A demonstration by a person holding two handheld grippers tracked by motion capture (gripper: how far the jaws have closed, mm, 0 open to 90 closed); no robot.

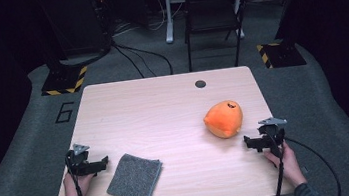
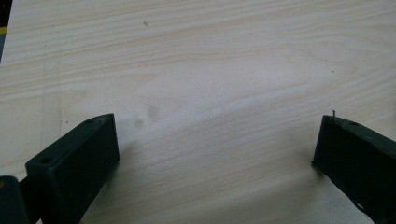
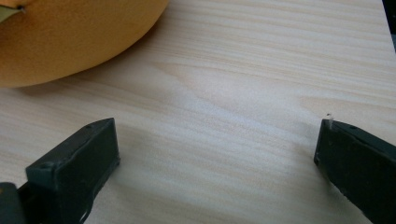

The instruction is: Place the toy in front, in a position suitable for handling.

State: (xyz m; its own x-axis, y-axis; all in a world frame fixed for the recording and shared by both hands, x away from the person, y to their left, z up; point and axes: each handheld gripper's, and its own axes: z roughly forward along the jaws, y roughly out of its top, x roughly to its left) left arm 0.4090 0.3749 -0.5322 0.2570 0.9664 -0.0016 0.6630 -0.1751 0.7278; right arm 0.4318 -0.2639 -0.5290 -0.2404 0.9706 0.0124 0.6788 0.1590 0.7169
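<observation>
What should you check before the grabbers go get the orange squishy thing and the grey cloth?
1. Left gripper jaws open with nothing between them: ok, the left gripper view shows bare wood between them.
2. Right gripper jaws open and empty: ok.
3. Orange plush toy within easy reach of the right gripper: ok, it lies just ahead of it, not touching.
4. Grey cloth lying flat beside the left gripper: ok, apart from the jaws.
5. Toy and cloth clear of each other: ok, bare table lies between them.
6. Whether the toy will roll when nudged: cannot tell.
</observation>
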